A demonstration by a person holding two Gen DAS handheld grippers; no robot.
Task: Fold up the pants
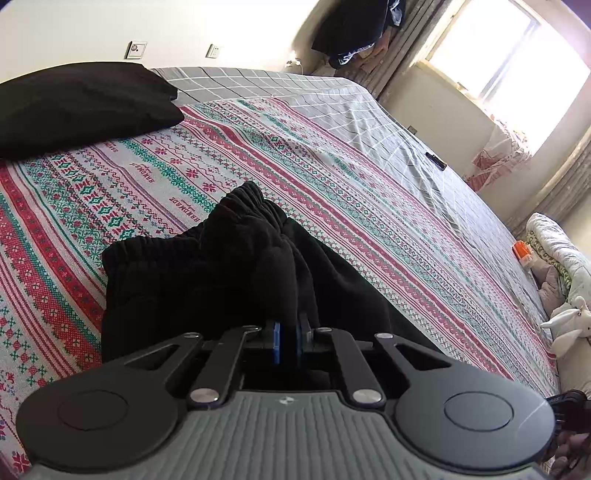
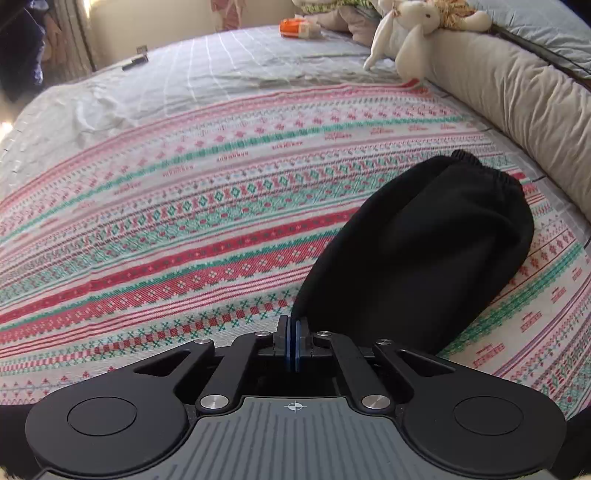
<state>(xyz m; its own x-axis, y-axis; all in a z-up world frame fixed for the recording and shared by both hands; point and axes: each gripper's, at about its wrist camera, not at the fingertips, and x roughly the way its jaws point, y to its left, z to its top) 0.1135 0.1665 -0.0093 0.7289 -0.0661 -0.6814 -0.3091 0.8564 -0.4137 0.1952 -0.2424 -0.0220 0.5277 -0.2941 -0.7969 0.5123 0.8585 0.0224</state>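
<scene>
Black pants [image 1: 207, 273] with a gathered elastic waistband lie bunched on the patterned red, green and white blanket [image 1: 332, 192]. My left gripper [image 1: 288, 332] is shut on a bunch of the black fabric near the waistband. In the right wrist view the leg of the pants [image 2: 424, 243] stretches away to the right, its elastic cuff at the far end. My right gripper [image 2: 294, 332] is shut on the near edge of that fabric, low over the blanket [image 2: 184, 221].
A folded black garment [image 1: 81, 103] lies at the blanket's far left. A grey checked sheet [image 1: 369, 110] holds a small dark object [image 1: 436, 160]. A plush rabbit [image 2: 406, 33], an orange item [image 2: 291, 27] and a long beige bolster [image 2: 517, 110] line the bed's edge.
</scene>
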